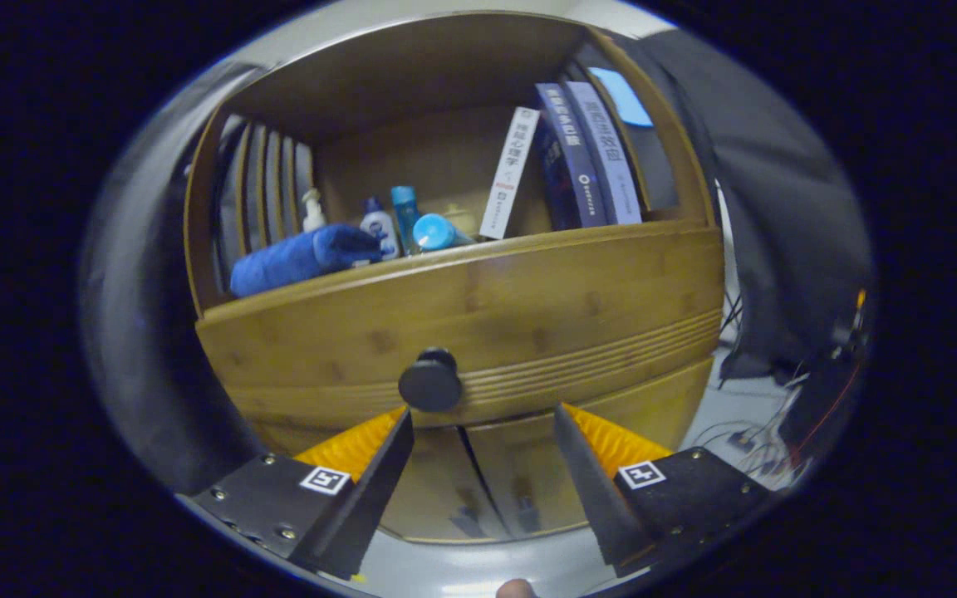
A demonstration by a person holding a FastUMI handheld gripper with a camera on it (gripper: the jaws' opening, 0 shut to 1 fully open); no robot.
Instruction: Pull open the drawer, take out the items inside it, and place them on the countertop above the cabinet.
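A bamboo cabinet stands in front of me, its drawer front closed flush under the countertop. A round dark knob sticks out of the drawer front, just ahead of my left fingertip and a little left of the gap between the fingers. My gripper is open, nothing between its fingers. What lies inside the drawer is hidden.
On the countertop lie a rolled blue cloth, small bottles, a blue cylinder and leaning books. Cabinet doors sit below the drawer. Cables and dark gear cover the floor to the right.
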